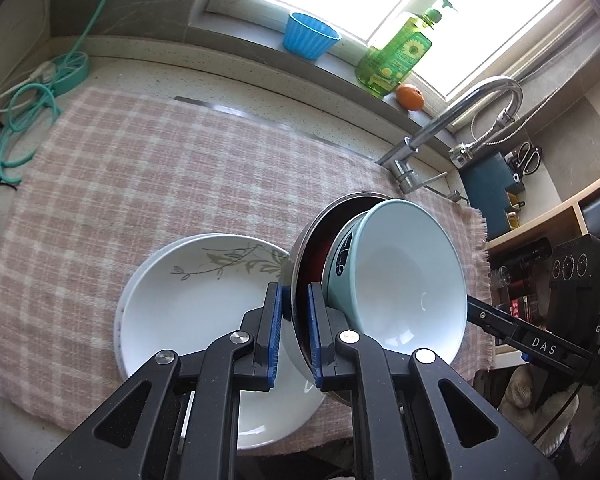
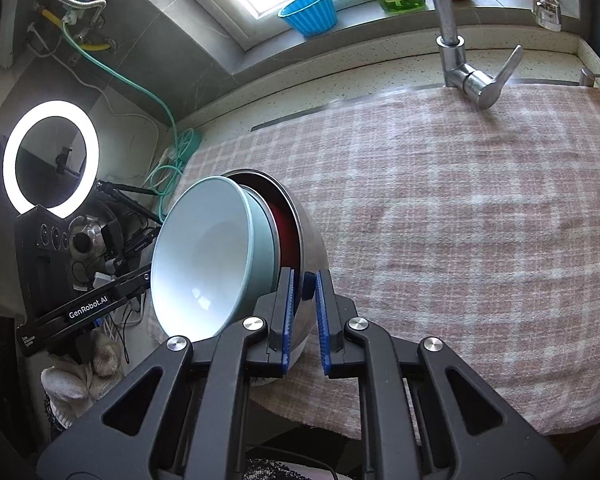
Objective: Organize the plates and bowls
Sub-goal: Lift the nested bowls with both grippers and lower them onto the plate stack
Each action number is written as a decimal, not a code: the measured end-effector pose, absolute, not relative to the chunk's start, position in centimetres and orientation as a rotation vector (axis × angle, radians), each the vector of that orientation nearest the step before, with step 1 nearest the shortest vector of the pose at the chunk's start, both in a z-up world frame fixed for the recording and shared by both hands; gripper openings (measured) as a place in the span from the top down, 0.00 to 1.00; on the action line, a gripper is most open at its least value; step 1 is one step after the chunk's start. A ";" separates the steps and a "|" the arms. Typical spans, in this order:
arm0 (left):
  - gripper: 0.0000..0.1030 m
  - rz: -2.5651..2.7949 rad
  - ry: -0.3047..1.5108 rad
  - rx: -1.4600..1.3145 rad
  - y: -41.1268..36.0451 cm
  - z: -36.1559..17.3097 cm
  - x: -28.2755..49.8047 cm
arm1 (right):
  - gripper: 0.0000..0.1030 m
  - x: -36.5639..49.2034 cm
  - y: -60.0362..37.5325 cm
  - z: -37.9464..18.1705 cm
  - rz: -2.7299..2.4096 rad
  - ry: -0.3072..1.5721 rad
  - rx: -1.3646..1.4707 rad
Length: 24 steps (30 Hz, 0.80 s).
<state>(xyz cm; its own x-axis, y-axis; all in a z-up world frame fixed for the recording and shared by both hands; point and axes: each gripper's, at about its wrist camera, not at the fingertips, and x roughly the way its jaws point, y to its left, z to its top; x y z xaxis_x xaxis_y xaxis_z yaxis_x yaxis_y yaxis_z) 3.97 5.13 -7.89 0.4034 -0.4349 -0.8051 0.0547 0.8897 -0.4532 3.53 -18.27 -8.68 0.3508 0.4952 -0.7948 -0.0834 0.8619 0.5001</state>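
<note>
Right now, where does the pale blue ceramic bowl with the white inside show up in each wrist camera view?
Left wrist view: the pale blue ceramic bowl sits right of centre, nested in a steel bowl clamped by the left gripper.
Right wrist view: it sits left of centre, left of the right gripper clamping the steel bowl's rim.
Shared landmark: the blue ribbed cup on the windowsill.

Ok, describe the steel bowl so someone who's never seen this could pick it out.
On the pink checked cloth, look right of the stacked white plates. The steel bowl is the outermost of the nested bowls, gripped at its rim, shiny metal outside with a red bowl and a pale blue bowl inside.
</note>
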 end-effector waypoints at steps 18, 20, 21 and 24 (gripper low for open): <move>0.90 -0.179 1.131 -0.468 11.4 -10.0 1.1 | 0.89 4.1 -11.0 -10.8 0.502 1.239 0.307; 0.90 -0.174 1.137 -0.472 11.6 -10.3 1.0 | 0.89 4.1 -10.7 -11.1 0.504 1.246 0.303; 0.90 -0.173 1.140 -0.474 11.7 -10.4 1.0 | 0.89 4.1 -10.6 -11.2 0.503 1.250 0.302; 0.90 -0.170 1.146 -0.473 11.7 -10.7 0.9 | 0.89 4.1 -10.4 -11.6 0.501 1.259 0.297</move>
